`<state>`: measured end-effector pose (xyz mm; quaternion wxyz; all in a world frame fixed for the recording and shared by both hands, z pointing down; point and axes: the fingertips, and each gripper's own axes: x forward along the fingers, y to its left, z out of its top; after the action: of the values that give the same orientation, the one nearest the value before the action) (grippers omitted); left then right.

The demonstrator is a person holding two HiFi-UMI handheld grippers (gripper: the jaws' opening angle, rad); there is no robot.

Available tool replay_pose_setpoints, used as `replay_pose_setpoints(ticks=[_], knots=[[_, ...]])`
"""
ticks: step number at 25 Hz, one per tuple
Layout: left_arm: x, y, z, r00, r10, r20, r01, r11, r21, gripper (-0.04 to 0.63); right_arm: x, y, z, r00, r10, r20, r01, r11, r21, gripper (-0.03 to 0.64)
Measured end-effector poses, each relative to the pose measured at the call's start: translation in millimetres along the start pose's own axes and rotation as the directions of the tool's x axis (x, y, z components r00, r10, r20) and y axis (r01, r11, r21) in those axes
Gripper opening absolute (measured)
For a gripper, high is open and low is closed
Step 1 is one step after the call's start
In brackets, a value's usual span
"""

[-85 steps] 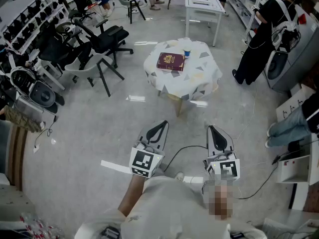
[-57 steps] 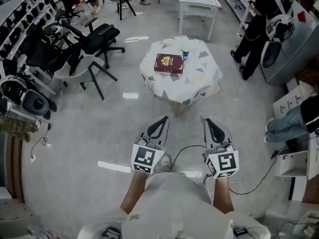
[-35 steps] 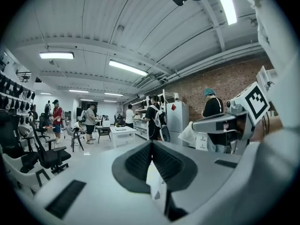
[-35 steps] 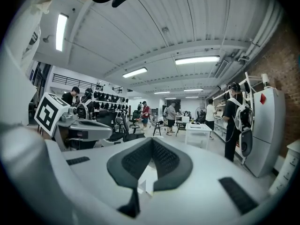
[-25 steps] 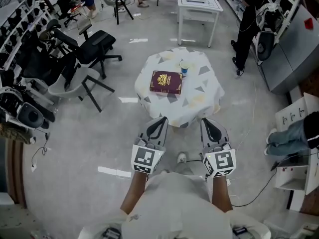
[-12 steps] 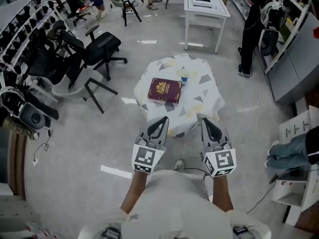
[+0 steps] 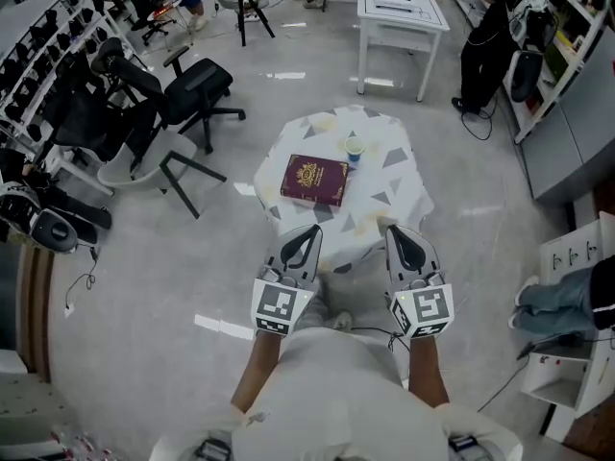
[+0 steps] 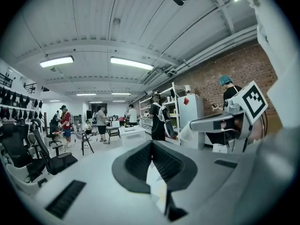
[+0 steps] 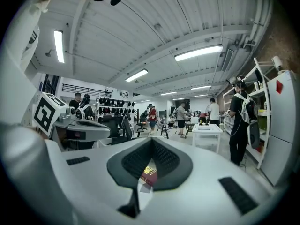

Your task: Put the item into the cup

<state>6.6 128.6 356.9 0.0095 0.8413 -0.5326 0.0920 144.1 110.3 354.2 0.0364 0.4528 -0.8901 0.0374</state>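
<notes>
The person holds the left gripper [image 7: 306, 241] and the right gripper [image 7: 402, 241] side by side, low before the body on outstretched forearms. Both point to 12 o'clock toward the table [image 7: 389, 195], each with its jaws pressed together on nothing. The cup [image 7: 355, 148] stands on the table at the 1 o'clock corner of a maroon book [image 7: 314, 180], whose gold cover emblem may carry lettering too small to read.

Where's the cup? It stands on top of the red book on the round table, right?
Not on top: the cup stands beside the red book on the round table, off its far right corner. The head view shows it.
</notes>
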Motion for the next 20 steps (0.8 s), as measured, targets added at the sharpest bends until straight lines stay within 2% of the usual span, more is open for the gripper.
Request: replay_pose_setpoints(ticks=[9,20], knots=[[50,32,0,0.999,-0.037,0.021,0.037,0.999,-0.016,0.012,40,-29,7,0.998,-0.060,-0.009,0.060,0.998,-0.023,0.005],[112,97,5,0.995,-0.096,0.029,0.097,0.995,-0.022,0.012,119,-46,15,0.993,-0.115,-0.034,0.114,0.993,-0.032,0.005]])
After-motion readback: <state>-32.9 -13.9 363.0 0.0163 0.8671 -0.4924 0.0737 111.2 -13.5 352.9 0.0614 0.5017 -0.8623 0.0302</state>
